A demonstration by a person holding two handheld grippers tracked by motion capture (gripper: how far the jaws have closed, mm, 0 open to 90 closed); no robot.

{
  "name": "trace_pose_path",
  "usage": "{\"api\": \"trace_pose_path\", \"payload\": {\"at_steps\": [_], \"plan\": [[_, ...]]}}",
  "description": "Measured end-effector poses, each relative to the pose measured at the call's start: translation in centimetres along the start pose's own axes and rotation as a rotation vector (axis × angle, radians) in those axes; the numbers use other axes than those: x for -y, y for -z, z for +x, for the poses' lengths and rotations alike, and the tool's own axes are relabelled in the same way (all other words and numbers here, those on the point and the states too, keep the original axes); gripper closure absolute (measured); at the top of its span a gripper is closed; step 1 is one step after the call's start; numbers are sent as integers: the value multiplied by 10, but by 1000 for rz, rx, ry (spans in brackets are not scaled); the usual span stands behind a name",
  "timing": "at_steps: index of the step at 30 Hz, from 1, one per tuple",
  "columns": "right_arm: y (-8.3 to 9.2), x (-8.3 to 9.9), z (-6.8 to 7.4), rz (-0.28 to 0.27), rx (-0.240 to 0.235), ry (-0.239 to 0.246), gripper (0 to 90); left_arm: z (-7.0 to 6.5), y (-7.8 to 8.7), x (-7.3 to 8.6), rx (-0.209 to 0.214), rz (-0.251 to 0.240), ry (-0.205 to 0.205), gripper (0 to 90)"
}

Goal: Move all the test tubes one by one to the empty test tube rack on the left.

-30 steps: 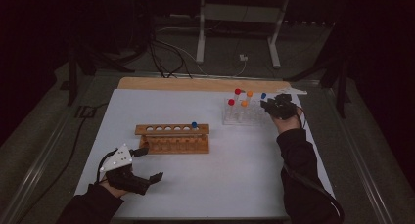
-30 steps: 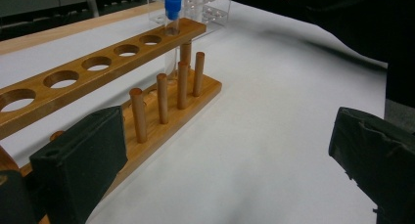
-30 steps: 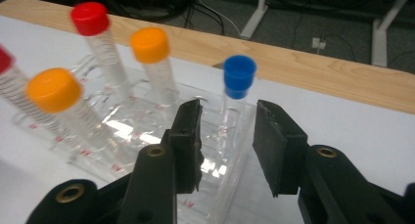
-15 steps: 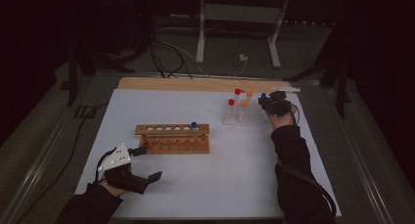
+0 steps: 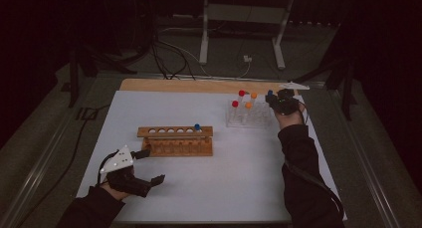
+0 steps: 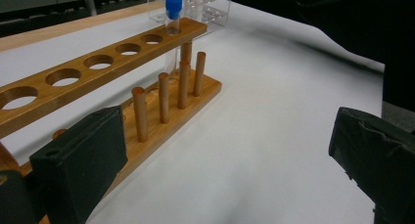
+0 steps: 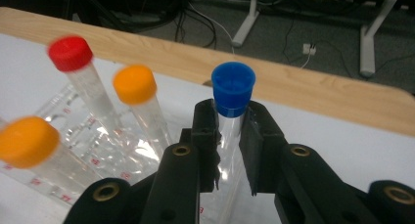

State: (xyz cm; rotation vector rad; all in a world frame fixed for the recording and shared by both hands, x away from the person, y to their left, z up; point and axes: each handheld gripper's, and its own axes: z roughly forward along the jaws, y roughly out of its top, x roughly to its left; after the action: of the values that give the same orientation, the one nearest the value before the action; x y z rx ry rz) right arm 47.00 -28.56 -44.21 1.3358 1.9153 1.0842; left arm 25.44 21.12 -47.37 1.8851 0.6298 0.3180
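Note:
A wooden tube rack [image 5: 175,140] [image 6: 103,77] stands mid-table with one blue-capped tube [image 5: 197,128] [image 6: 172,11] in its rightmost hole. A clear plastic rack [image 5: 249,116] [image 7: 83,150] at the back right holds tubes with red caps [image 5: 241,93] [image 7: 70,53] and orange caps [image 5: 253,95] [image 7: 134,84]. My right gripper [image 5: 278,102] [image 7: 230,145] is shut on a blue-capped tube [image 5: 269,94] [image 7: 233,89] at the clear rack's right end. My left gripper [image 5: 149,166] [image 6: 230,170] rests open near the table's front left, just in front of the wooden rack's left end, with nothing between its jaws.
White paper [image 5: 209,173] covers the table, with a wooden strip [image 5: 199,85] along its far edge. Metal stand legs [image 5: 239,34] and cables [image 5: 169,58] lie on the floor beyond. The person's right sleeve [image 5: 303,173] stretches along the table's right side.
The right gripper has shifted a little to the left at the clear rack, still holding the blue-capped tube. The left gripper has stayed put.

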Motion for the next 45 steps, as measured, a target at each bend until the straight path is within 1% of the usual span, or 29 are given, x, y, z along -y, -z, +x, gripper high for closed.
{"api": "trace_pose_path", "payload": {"at_steps": [3, 5, 8, 11, 15, 18, 21, 26, 28, 32, 33, 35, 38, 40, 44, 45], "plan": [[9, -8, 1, -15, 0, 12, 768, 0, 0, -1, -1, -5, 4, 16], [16, -13, 2, -26, 1, 21, 768, 1, 1, -2, 5, -12, 13, 16], [28, -21, 4, -41, 5, 45, 768, 0, 1, -4, 4, -12, 11, 16], [40, -25, 7, -55, -3, 62, 768, -1, 1, -6, 9, -4, 9, 16], [54, -25, 12, -62, -32, 78, 768, -3, -1, -9, 21, 6, 5, 16], [64, -23, 19, -52, -65, 100, 768, -5, -3, -11, 34, 13, 0, 16], [73, -19, 25, -41, -98, 121, 768, -5, -4, -14, 50, 17, 3, 16], [86, -9, 35, -26, -142, 133, 768, -7, -8, -17, 66, 25, 2, 16], [91, -3, 40, -18, -156, 145, 768, -8, -10, -18, 68, 29, 3, 16], [98, 10, 51, -7, -198, 165, 768, -9, -13, -20, 80, 40, 0, 16], [99, 13, 54, -3, -213, 163, 768, -9, -14, -21, 80, 42, -2, 16], [102, 19, 61, 4, -230, 181, 768, -9, -15, -22, 88, 43, -2, 16], [105, 28, 72, 10, -265, 193, 768, -11, -18, -24, 96, 47, -4, 16], [107, 35, 80, 19, -284, 209, 768, -11, -20, -25, 105, 46, -3, 16], [107, 48, 97, 40, -330, 232, 768, -14, -25, -27, 119, 47, -10, 16], [107, 51, 102, 47, -341, 238, 768, -15, -27, -28, 124, 50, -18, 16]]}}
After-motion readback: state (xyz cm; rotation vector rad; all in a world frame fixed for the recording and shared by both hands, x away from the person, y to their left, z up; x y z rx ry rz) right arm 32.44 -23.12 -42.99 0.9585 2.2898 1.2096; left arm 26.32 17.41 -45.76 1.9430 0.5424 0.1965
